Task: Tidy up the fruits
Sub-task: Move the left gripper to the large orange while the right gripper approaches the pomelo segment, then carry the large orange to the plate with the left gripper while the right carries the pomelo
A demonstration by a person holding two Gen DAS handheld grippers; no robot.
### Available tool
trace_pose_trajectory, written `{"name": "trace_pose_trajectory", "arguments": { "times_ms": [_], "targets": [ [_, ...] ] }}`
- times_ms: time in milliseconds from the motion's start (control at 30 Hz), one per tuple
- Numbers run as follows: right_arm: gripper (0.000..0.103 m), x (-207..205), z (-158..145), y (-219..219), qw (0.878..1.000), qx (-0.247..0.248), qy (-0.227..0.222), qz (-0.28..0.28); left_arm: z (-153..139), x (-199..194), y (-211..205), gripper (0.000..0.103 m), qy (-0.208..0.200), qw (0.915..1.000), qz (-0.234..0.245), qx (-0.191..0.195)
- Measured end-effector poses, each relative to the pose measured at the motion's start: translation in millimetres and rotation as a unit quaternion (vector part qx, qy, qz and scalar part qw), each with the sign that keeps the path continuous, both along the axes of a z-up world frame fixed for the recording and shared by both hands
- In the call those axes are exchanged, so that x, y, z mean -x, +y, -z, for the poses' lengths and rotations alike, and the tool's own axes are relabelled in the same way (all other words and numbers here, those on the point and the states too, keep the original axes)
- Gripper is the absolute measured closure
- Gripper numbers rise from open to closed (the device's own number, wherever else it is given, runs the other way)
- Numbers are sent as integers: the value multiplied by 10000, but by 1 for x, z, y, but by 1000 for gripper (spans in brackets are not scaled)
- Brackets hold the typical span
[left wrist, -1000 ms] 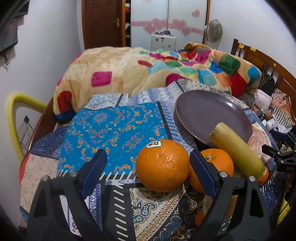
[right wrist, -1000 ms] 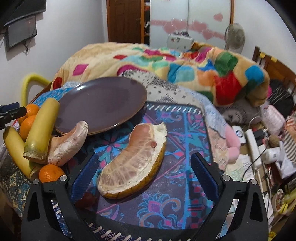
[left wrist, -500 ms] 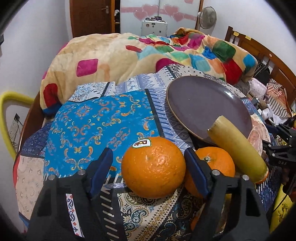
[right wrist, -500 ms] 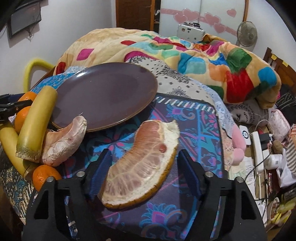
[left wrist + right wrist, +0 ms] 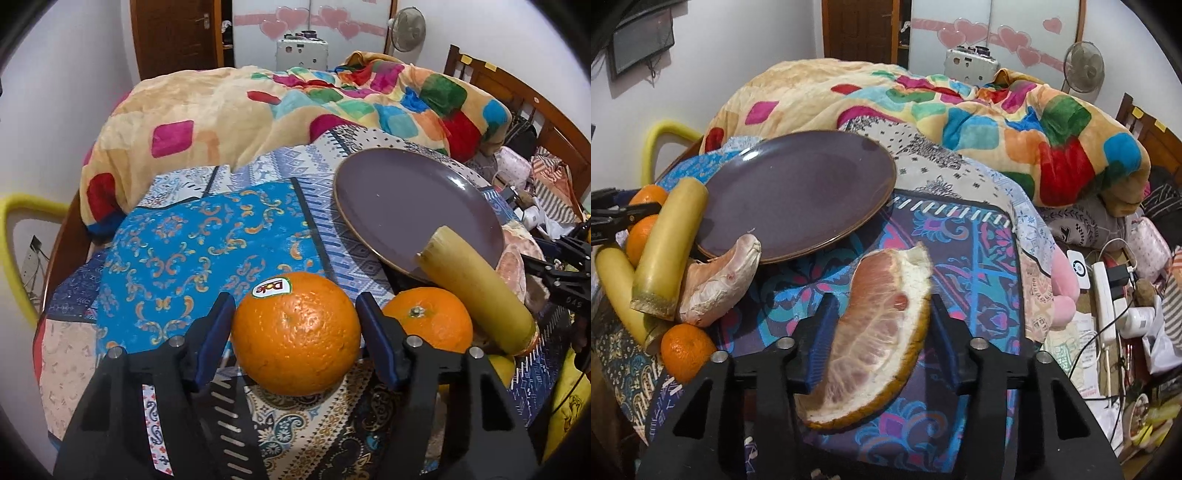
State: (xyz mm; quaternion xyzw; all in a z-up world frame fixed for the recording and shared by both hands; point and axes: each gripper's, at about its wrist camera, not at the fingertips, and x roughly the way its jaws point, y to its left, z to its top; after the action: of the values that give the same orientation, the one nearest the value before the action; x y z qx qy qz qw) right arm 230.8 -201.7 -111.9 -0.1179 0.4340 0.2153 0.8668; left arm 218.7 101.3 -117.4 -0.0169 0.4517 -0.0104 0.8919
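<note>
Orange [image 5: 295,334] between left tool [image 5: 295,321] pads; pomelo wedge [image 5: 877,332] between right tool [image 5: 882,319] pads

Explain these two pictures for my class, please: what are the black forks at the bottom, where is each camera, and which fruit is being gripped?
There is no robot here. A person holds a two-finger gripper in each hand, and a wide-angle camera on each looks forward along its fingers.

In the left wrist view, the left gripper has a stickered orange between its blue pads, closed against its sides. In the right wrist view, the right gripper pinches a pomelo wedge.

Everything sits on a patterned cloth over a bed. Nearby are a bare purple plate, two yellow stalks, smaller oranges and a second pomelo piece.
</note>
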Motion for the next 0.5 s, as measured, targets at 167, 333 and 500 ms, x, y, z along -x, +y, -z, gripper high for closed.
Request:
{"name": "trace_pose_trajectory", "arguments": {
  "times_ms": [167,333,500],
  "targets": [
    [74,0,-12,-7,9998,-188,-94,29,-12,5,9,36,-180,9998,-124,1],
    [77,5,-20,-7,9995,-149,-293,-31,-31,9,8,36,-430,9990,-136,-33],
    [78,7,-32,-8,9988,-142,-464,-56,-48,11,3,36,-635,9979,-88,-40]
  ]
}}
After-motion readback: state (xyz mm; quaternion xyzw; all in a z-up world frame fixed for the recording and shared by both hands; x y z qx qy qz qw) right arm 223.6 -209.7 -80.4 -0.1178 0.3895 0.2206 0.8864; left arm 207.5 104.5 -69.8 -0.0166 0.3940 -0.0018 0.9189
